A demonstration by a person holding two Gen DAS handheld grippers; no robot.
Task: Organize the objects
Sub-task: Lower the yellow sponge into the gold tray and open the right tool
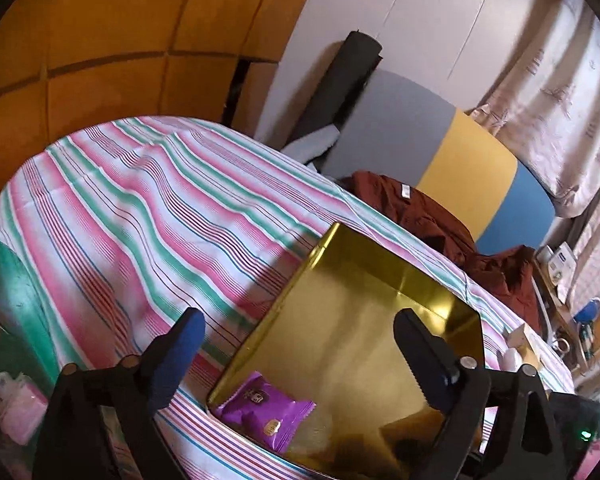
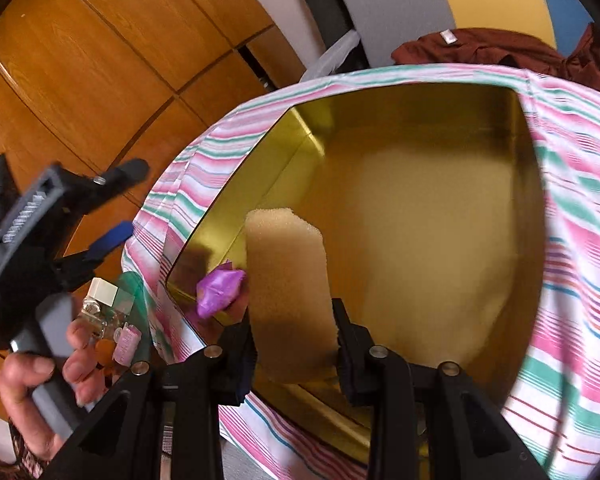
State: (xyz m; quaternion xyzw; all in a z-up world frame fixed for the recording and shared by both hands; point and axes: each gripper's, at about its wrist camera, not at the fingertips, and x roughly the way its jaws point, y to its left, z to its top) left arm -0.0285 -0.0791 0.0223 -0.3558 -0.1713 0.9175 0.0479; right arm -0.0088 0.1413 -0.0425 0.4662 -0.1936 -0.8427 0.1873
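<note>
The left gripper (image 1: 300, 344) is standing with its fingers wide apart and nothing between them, its blue-padded left finger (image 1: 180, 354) hanging over the striped tablecloth (image 1: 140, 208) and its right finger over the near right part of the gold tin tray (image 1: 380, 280). The right gripper (image 2: 296, 344) is squeezing a tan sponge (image 2: 288, 280), its two black fingers pressing on the sponge's lower sides while the upper end is sticking up free above the tray's near left corner. The tray is lying open on the cloth-covered table, and a purple wrapped sweet (image 1: 262, 408) is sitting in its near left corner, just beside the sponge in the right wrist view; whether the two are touching cannot be told. In that same view the left gripper is showing at the far left edge, off the table's left side, with a person's hand (image 2: 40, 380) wrapping around its grey handle and its fingers pointing toward the tray. Both grippers are tilting downward toward the tabletop. Beneath the left gripper, to the left of the table, small items are lying in a green-edged container (image 2: 130, 288), among them a clear bottle with a white cap (image 2: 100, 300). A dark red garment (image 1: 440, 216) is draping over a grey, yellow and blue chair back (image 1: 460, 168) beyond the table's far right edge.
</note>
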